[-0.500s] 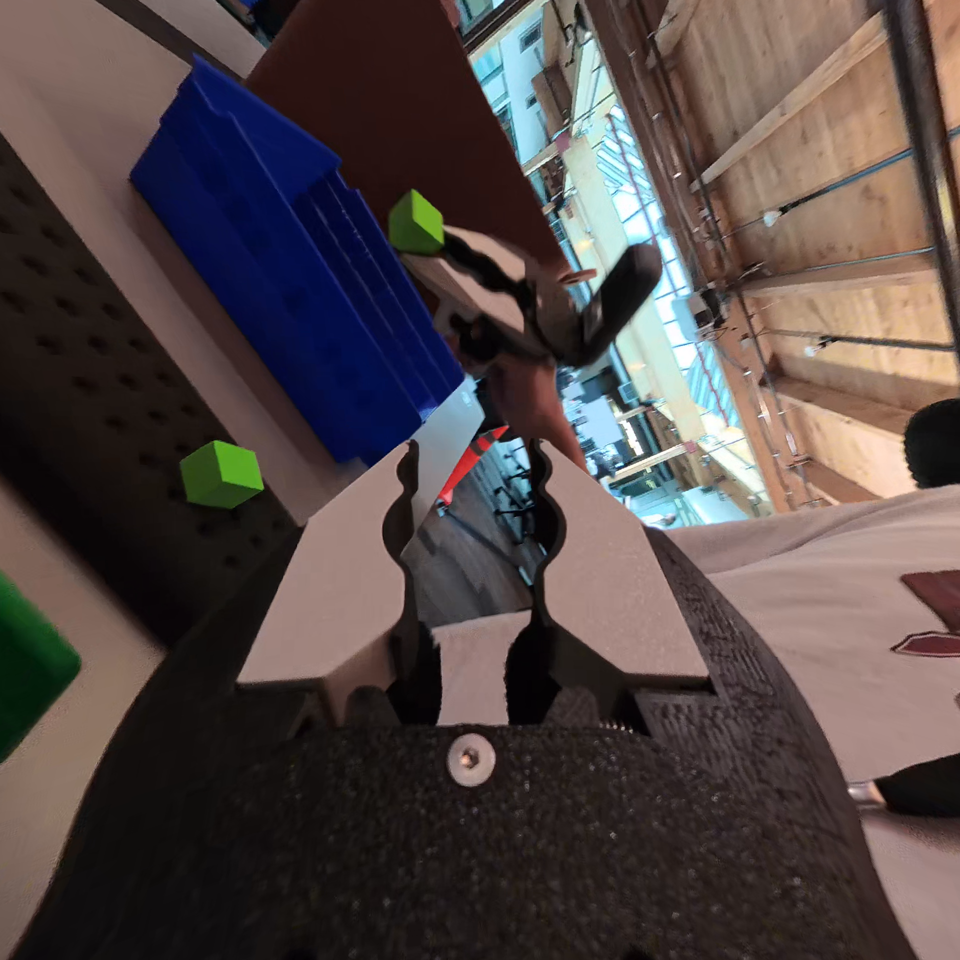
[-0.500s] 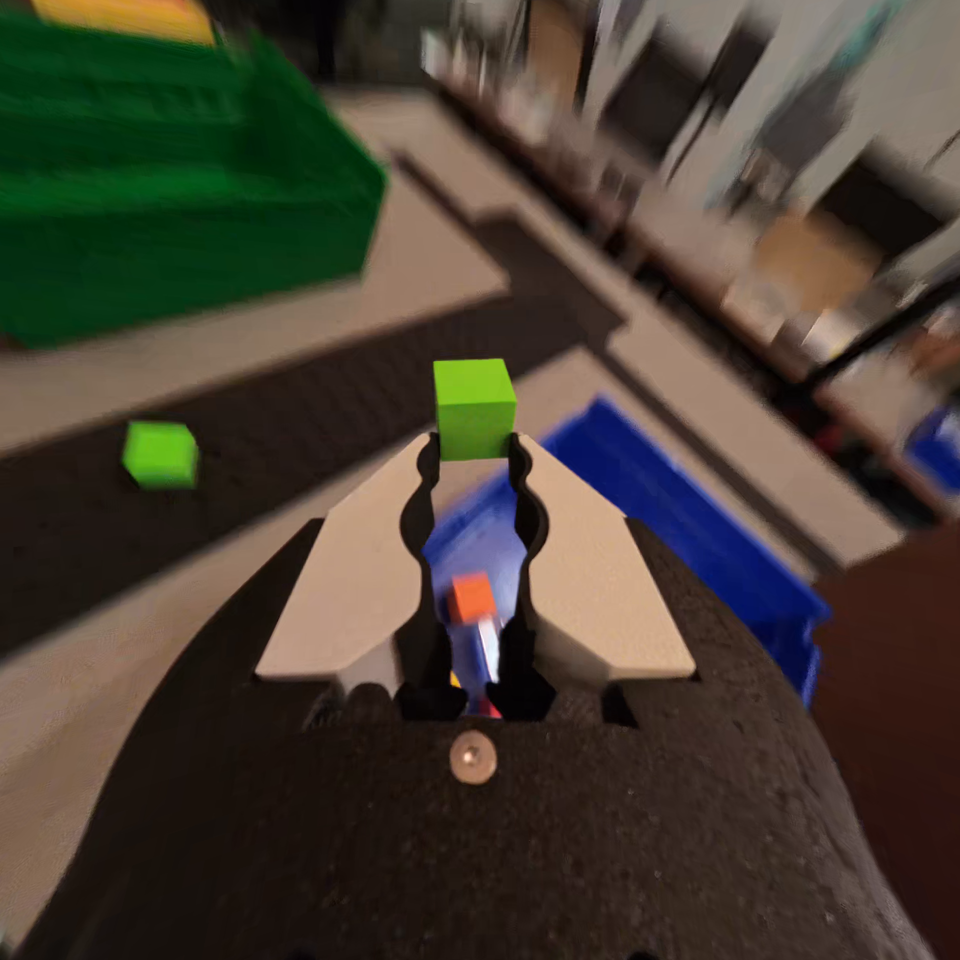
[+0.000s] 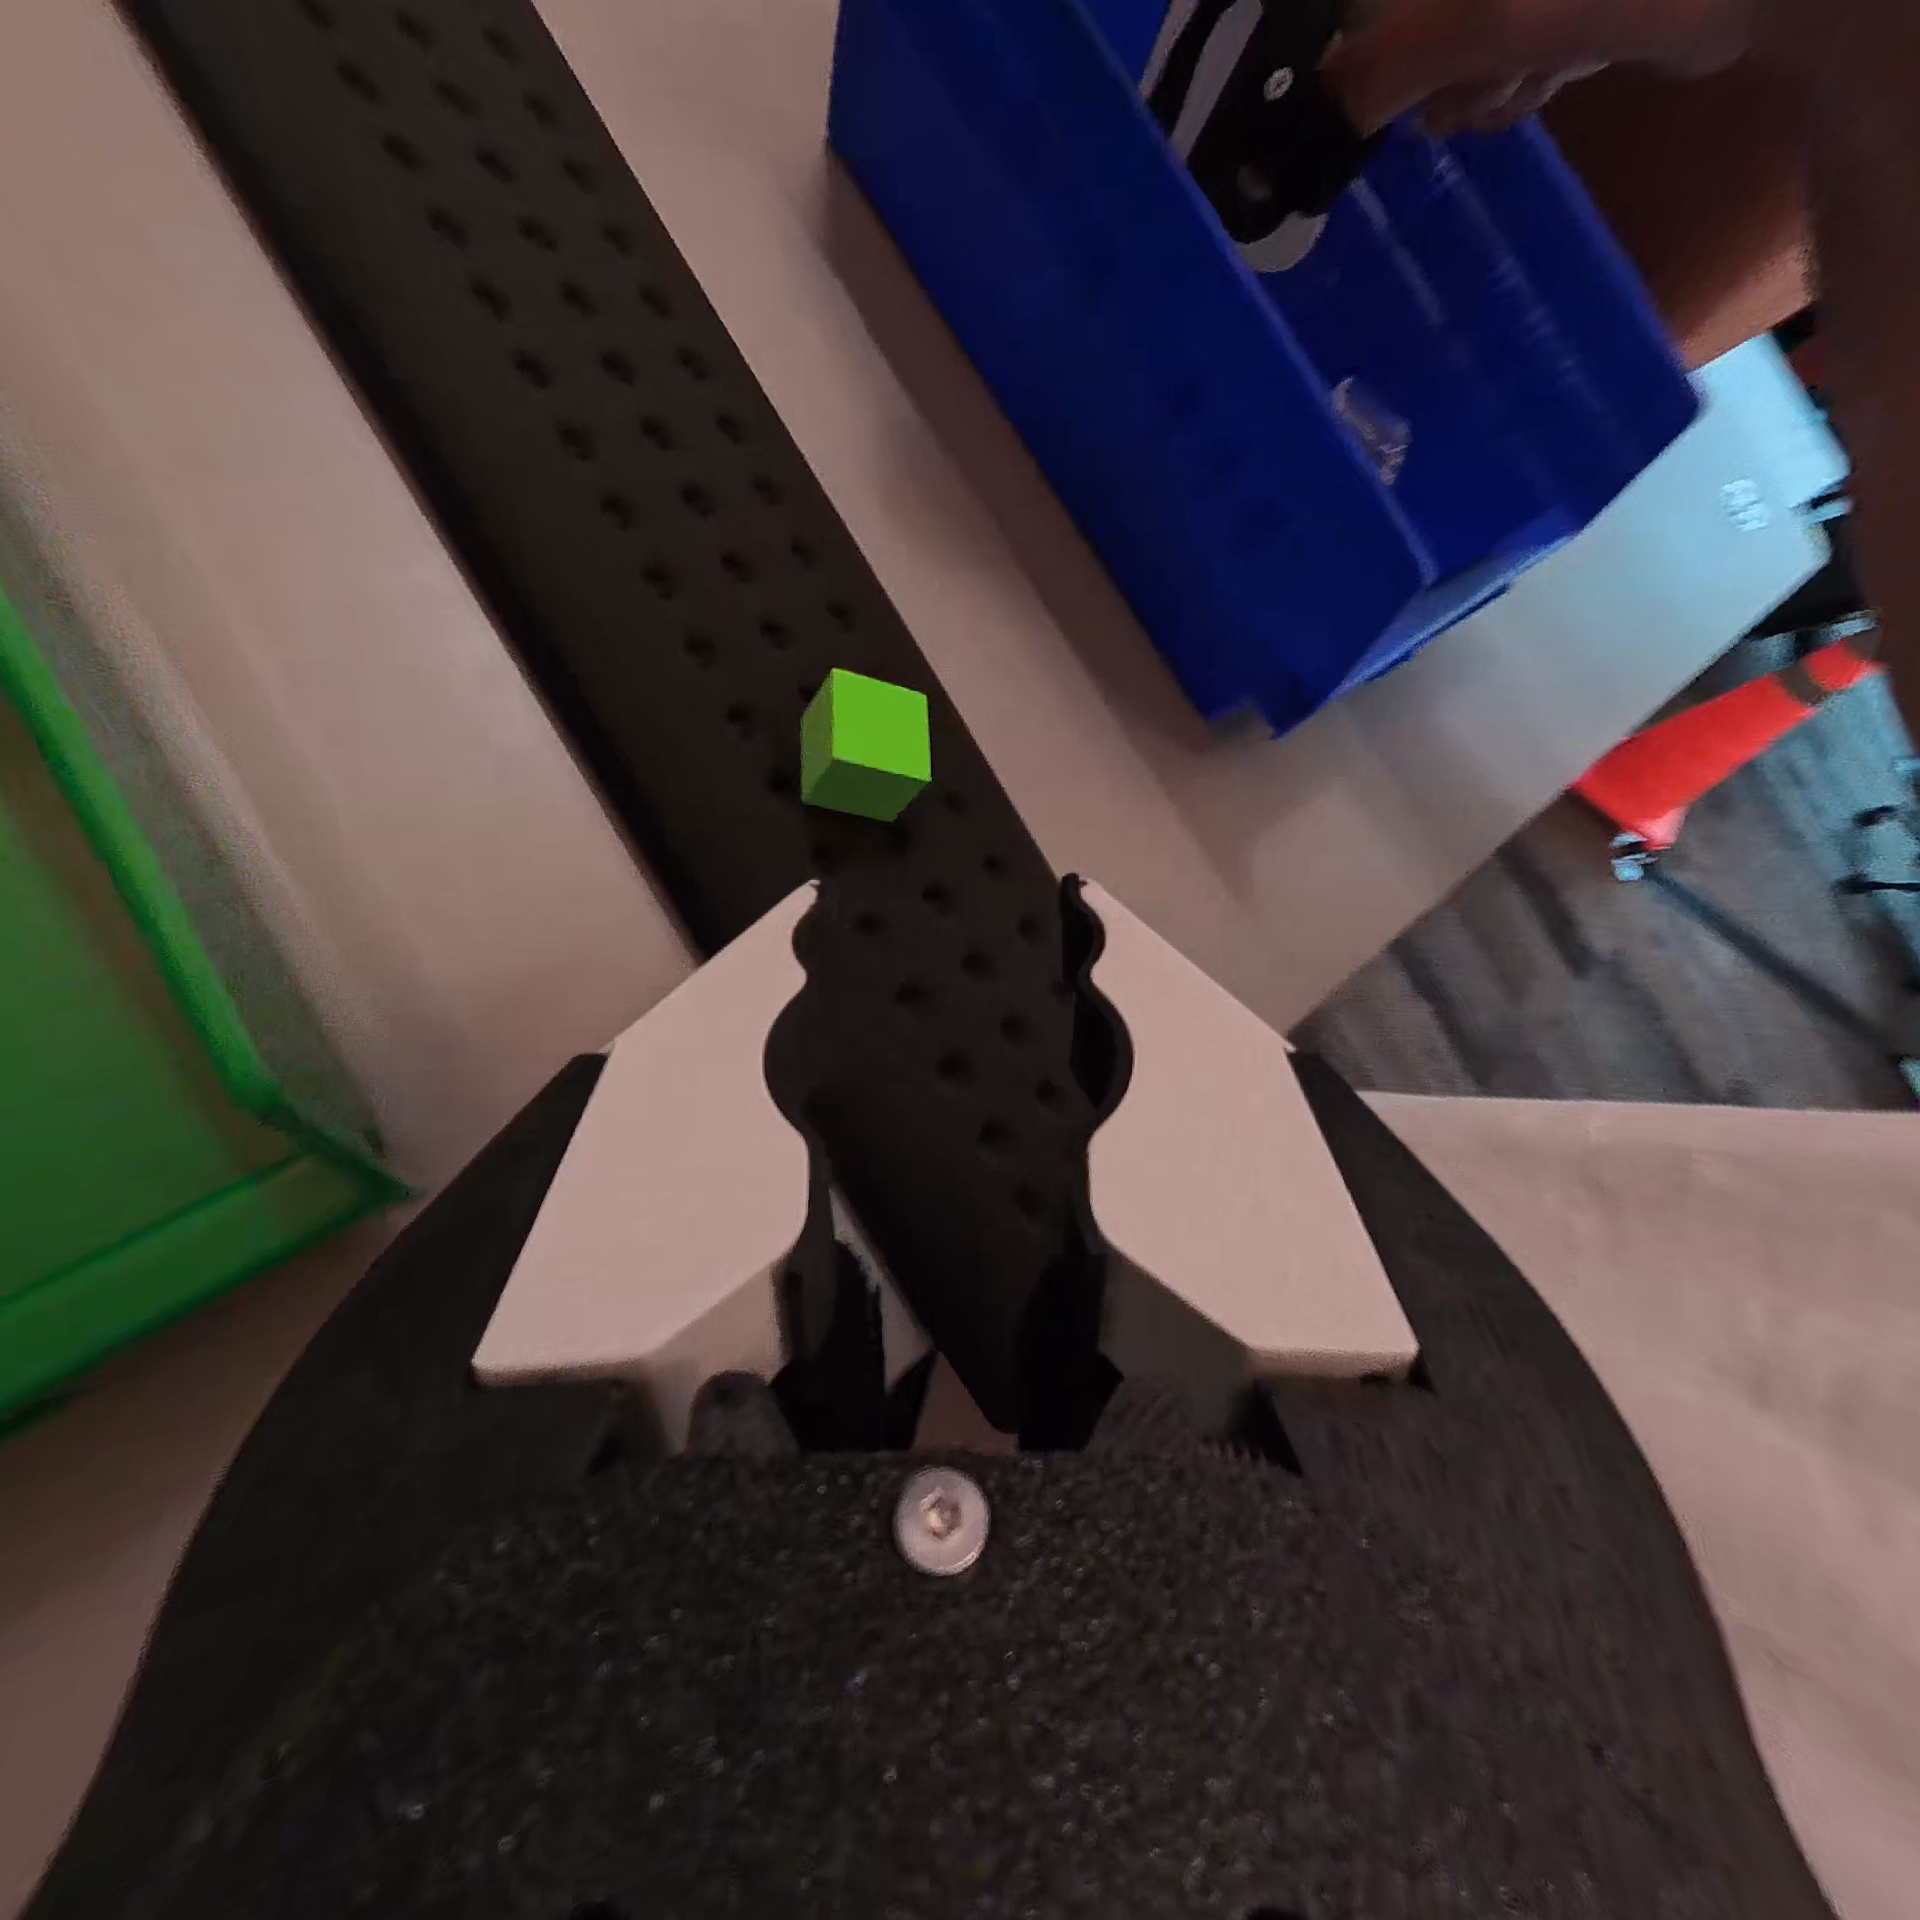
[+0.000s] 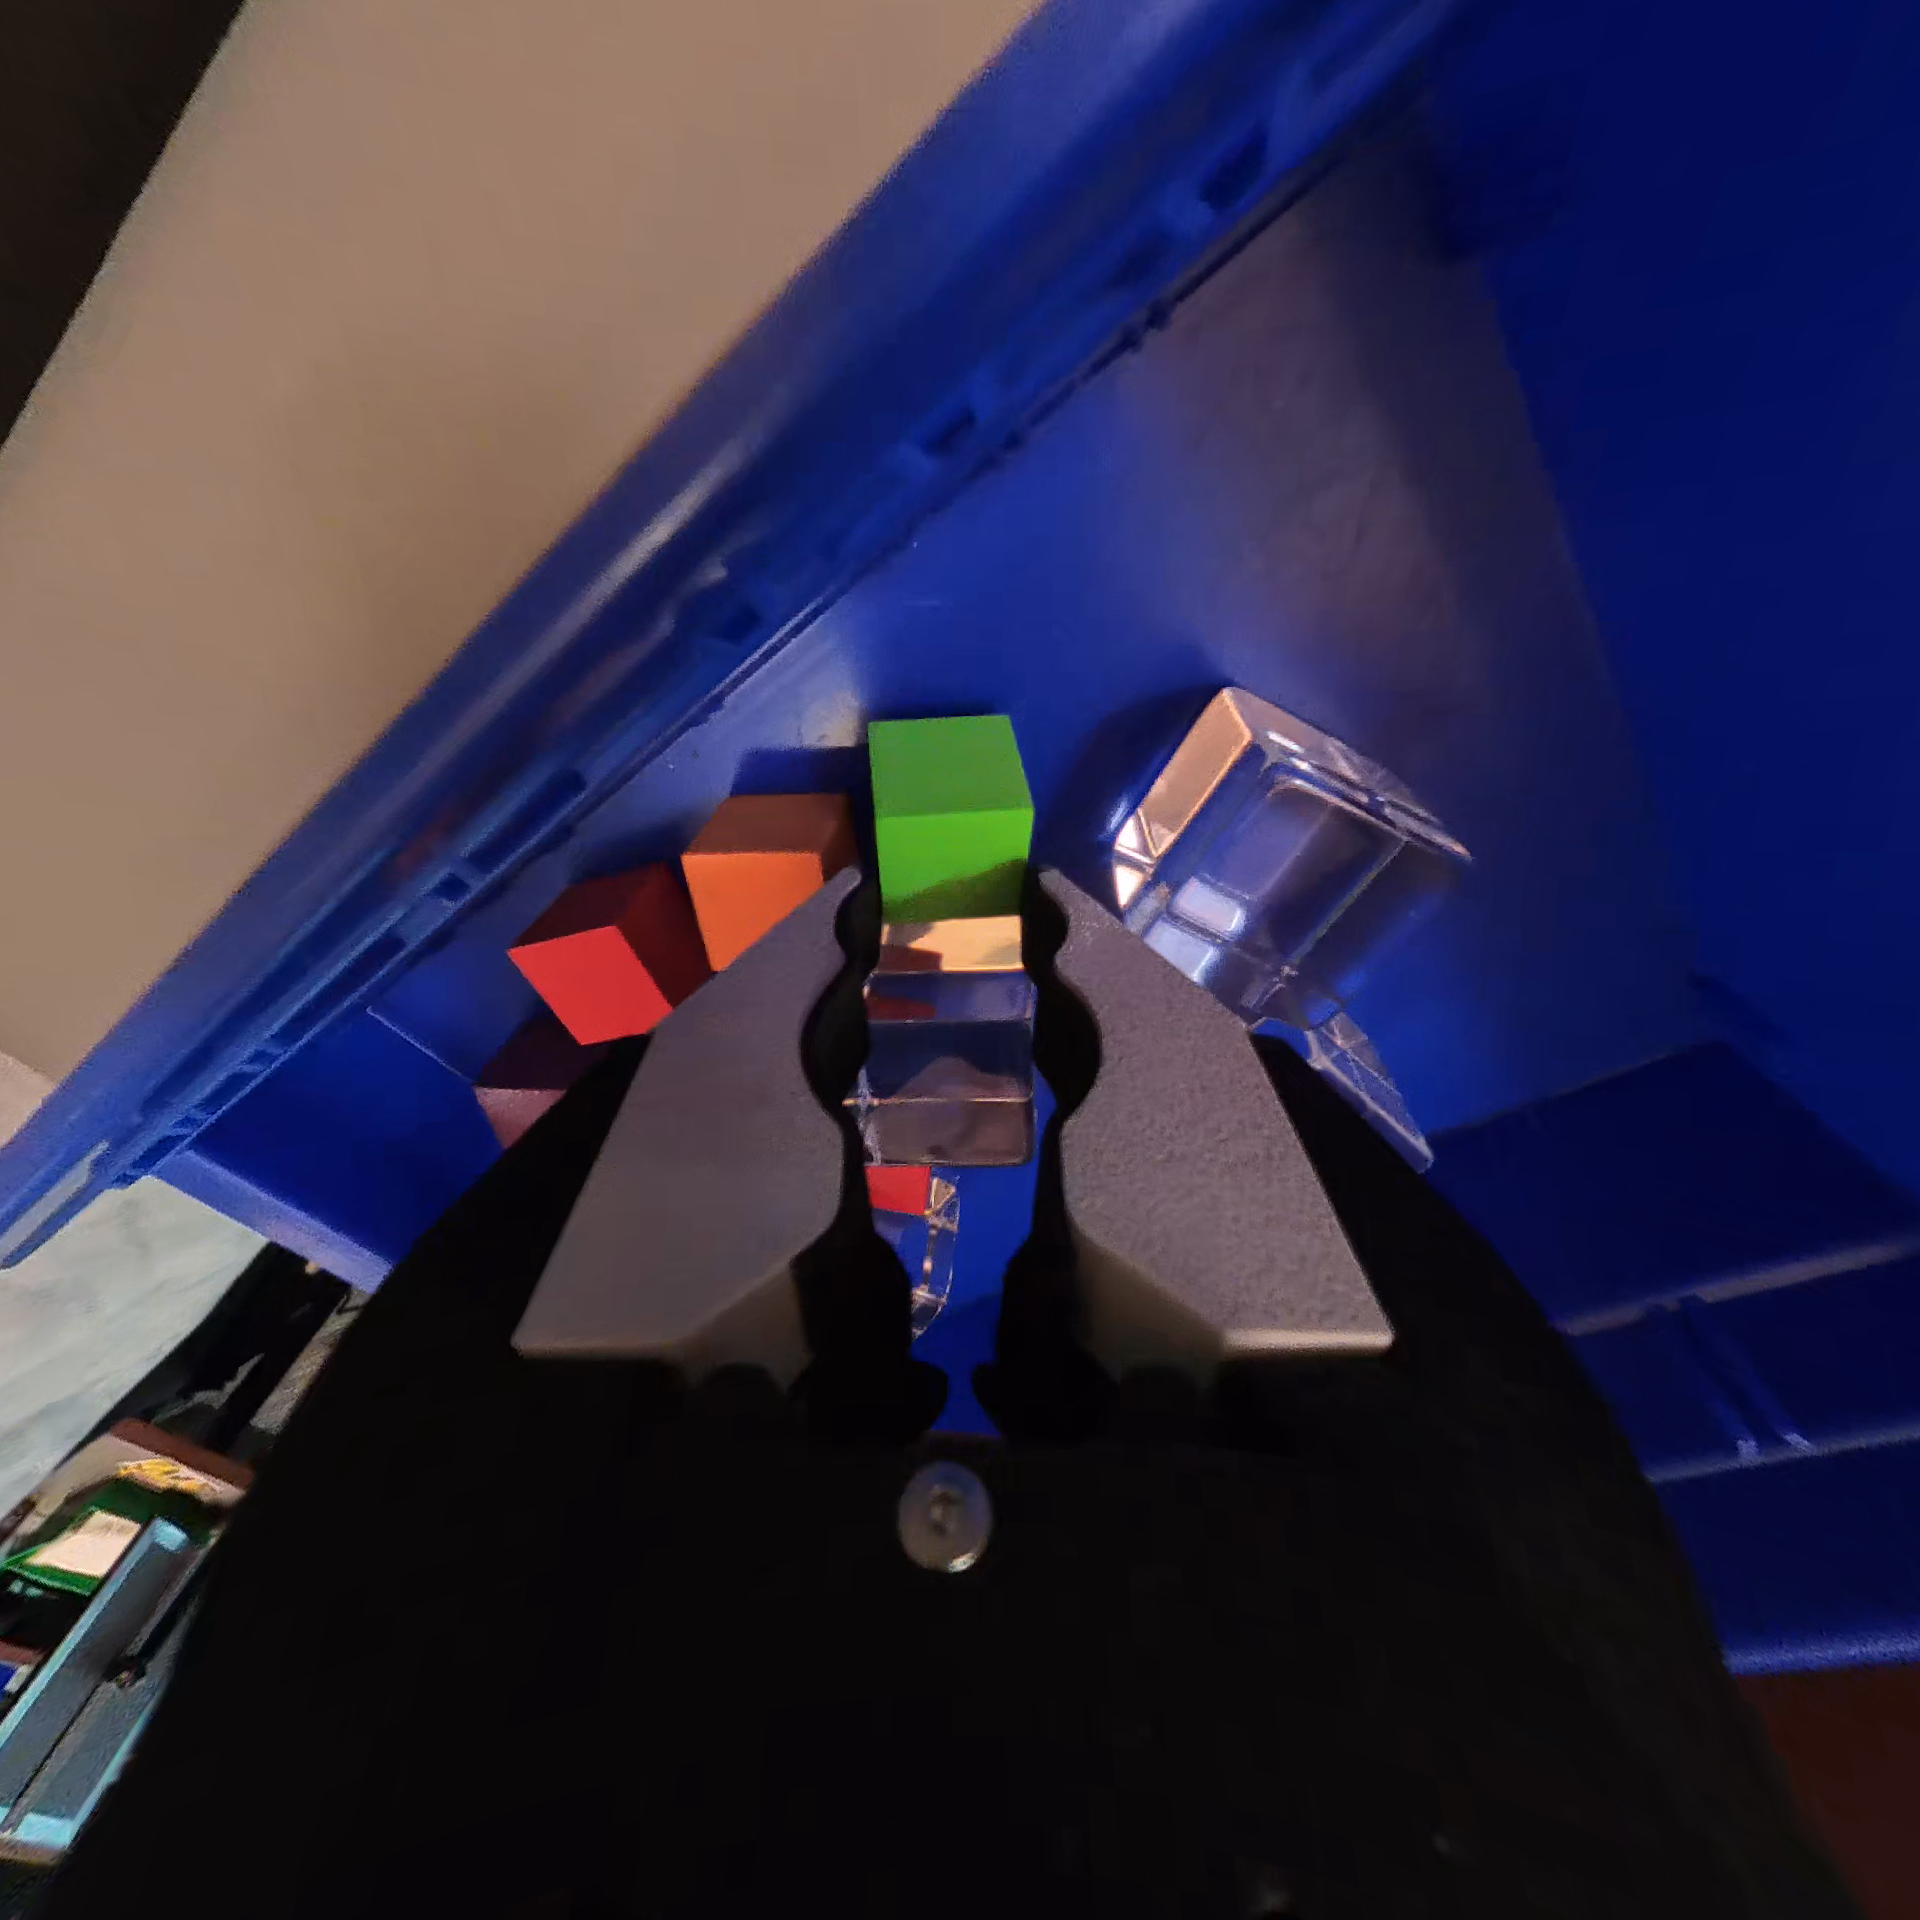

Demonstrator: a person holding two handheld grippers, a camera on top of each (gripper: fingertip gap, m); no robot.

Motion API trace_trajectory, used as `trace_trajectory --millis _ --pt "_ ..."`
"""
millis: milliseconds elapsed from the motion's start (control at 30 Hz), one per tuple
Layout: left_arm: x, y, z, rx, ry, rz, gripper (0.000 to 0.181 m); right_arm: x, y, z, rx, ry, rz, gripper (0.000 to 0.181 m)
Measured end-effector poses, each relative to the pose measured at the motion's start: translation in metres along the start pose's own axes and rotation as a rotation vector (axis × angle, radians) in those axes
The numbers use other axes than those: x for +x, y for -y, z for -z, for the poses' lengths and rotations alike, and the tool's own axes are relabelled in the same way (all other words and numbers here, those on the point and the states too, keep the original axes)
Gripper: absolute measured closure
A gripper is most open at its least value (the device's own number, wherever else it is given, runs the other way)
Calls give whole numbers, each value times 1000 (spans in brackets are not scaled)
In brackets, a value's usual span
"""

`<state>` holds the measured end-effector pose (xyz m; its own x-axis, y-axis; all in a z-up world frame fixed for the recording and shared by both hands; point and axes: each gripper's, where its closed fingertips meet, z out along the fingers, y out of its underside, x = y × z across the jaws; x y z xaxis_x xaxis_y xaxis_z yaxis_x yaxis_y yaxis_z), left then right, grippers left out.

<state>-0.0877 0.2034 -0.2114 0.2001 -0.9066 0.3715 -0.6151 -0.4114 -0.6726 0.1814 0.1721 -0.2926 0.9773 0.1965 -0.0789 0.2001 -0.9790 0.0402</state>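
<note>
My right gripper (image 4: 948, 883) clamps a rigid, seemingly light lime-green cube (image 4: 951, 816) by opposite flat faces; my left gripper (image 3: 940, 888) gapes empty.

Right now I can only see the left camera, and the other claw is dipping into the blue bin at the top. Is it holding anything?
Observer: Yes. The right claw is shut on a green cube, pinched at its tips.
Visitor: Is the bin empty underneath?
Observer: No. An orange cube and a red cube lie close to the blue bin's wall.
Visitor: Anything else in there?
Observer: A clear cube sits just to the right of the green one.
</note>
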Motion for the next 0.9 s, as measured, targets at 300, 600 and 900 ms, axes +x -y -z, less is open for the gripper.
trace_trajectory --millis 300,600,900 --pt "-21 13 -59 -134 223 -209 127 -18 2 53 484 34 -166 137" --pt "-28 3 -81 -326 210 -281 151 -158 -25 154 1451 -4 -155 129" --pt "69 68 -29 -35 -605 302 151 -230 17 111 1479 -119 -104 124"
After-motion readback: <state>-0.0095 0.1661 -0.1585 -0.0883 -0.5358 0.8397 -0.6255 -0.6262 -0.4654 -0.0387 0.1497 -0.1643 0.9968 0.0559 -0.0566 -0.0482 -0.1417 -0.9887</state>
